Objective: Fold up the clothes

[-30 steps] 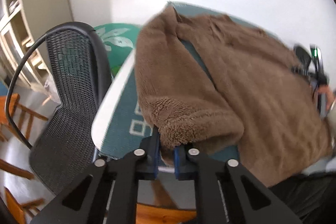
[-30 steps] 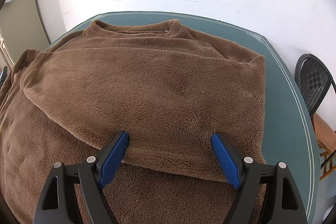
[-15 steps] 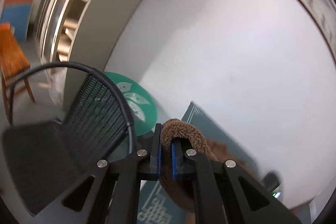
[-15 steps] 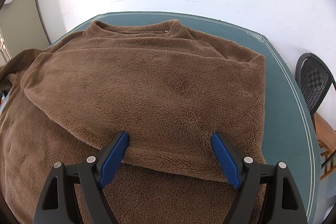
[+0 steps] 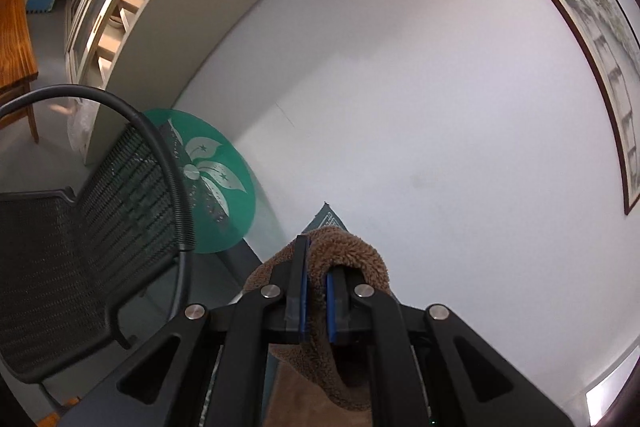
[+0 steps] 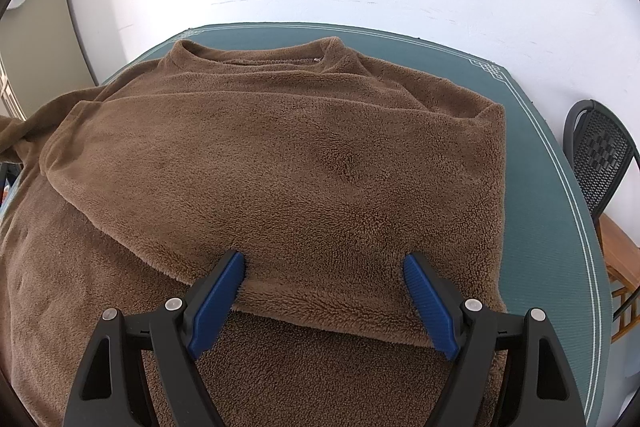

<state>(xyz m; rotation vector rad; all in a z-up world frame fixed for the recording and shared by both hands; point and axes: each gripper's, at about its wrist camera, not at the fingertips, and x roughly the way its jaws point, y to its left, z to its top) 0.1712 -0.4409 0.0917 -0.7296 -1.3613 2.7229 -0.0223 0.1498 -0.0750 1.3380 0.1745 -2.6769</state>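
Left gripper (image 5: 316, 291) clamped on a fleecy sleeve end, right gripper (image 6: 324, 287) spread wide over the sweater.

Left's blue pads pinch a fold of the brown fleece sweater (image 6: 280, 163), lifted so it loops over the fingertips, wall behind. Right's jaws hang wide apart, gripping nothing, tips at the edge of a folded-over layer. Sweater lies on the green table mat (image 6: 560, 211), collar at the far side. Black mesh chair (image 5: 100, 227) sits just left.

no readable text, labels or numbers anywhere
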